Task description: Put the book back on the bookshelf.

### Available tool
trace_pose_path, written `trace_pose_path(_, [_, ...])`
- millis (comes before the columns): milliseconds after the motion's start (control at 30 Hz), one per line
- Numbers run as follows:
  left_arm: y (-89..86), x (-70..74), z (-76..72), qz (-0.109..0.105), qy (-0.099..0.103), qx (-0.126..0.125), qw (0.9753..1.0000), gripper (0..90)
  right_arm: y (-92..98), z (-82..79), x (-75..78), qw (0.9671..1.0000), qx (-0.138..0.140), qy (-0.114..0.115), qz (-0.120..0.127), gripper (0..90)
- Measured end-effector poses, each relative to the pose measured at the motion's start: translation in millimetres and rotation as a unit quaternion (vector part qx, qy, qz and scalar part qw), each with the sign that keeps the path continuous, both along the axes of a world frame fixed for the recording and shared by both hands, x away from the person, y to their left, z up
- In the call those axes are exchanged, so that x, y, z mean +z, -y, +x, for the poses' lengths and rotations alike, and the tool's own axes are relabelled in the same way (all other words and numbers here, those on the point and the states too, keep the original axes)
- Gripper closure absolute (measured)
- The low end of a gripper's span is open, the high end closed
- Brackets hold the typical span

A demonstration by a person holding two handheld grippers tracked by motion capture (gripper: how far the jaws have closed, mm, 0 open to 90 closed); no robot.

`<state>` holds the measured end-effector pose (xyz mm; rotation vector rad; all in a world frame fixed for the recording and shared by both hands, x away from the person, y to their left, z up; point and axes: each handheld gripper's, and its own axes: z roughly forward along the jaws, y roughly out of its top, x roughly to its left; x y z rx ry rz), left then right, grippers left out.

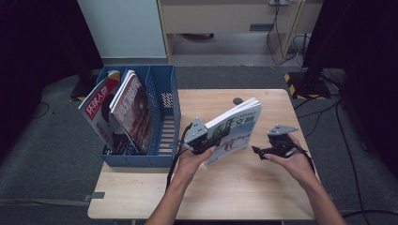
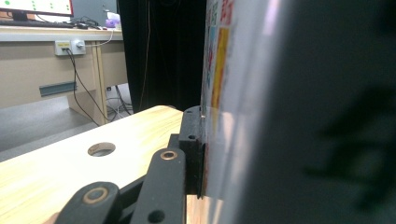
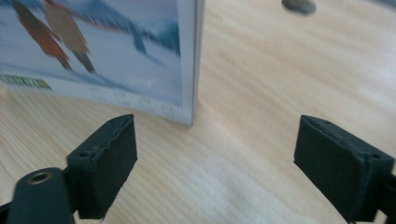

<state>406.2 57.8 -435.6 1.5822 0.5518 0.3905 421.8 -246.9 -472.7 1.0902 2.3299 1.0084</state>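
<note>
High view: the left gripper [image 1: 202, 137] clamps the magazine [image 1: 234, 131] upright; carry it left to the blue file rack [image 1: 162, 117], keeping it vertical. Left gripper view: jaws pinch the cover firmly. Right gripper view: the right gripper [image 3: 215, 163] gapes wide, empty, just before the magazine's lower corner above the bench [image 3: 261, 93].

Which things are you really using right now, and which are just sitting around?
In use:
- magazine, stood on edge, clamped in the left gripper
- right gripper, open, beside it
- blue file rack, likely where it goes

Just sitting around:
- two magazines already in the rack
- cables on the floor
</note>
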Motion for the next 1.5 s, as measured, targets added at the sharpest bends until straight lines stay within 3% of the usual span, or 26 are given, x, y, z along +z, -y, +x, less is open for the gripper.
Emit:
trace_pose_path(100, [0.3,0.6,-0.4,0.001,-0.001,0.001,1.0000,72.2,4.7,1.3,-8.9,0.9995,-0.017,-0.025,-0.003,10.2])
trace_pose_path(133, [0.6,0.7,-0.9,0.003,0.000,0.000,1.0000,72.3,7.1,1.1,-15.0,0.9981,-0.034,-0.052,-0.002,8.7])
trace_pose_path(167, [0.6,0.7,-0.9,0.003,0.000,0.000,1.0000,72.3,7.1,1.1,-15.0,0.9981,-0.034,-0.052,-0.002,8.7])
trace_pose_path(200, [0.7,0.8,-1.0,0.003,0.000,-0.002,1.0000,72.3,9.4,-2.1,-22.5,0.9968,-0.042,-0.067,-0.005,8.6])
trace_pose_path(400, [2.4,2.6,-3.9,0.015,0.003,-0.013,0.9998,72.2,19.8,-17.1,-37.1,0.9969,-0.043,-0.065,-0.006,7.1])
trace_pose_path(600, [2.6,2.4,-4.3,0.011,-0.001,-0.010,0.9999,72.1,28.3,-24.6,-44.8,0.9960,-0.049,-0.075,-0.004,6.9])
trace_pose_path(733, [2.2,2.2,-3.6,0.008,-0.003,-0.007,0.9999,72.1,36.1,-25.7,-44.3,0.9946,-0.069,-0.077,0.009,7.1])
trace_pose_path(967, [-0.3,3.0,-3.7,0.007,-0.008,0.019,0.9998,73.2,42.0,-28.1,-39.9,0.9939,-0.080,-0.069,0.031,7.7])
trace_pose_path(1167, [-6.6,2.0,-3.1,-0.008,-0.021,0.028,0.9994,73.5,40.6,-29.6,-40.2,0.9942,-0.078,-0.067,0.032,7.9])
trace_pose_path(1500, [-9.6,4.0,-3.4,0.006,-0.017,0.024,0.9995,73.4,38.1,-30.5,-41.0,0.9941,-0.077,-0.068,0.035,7.9])
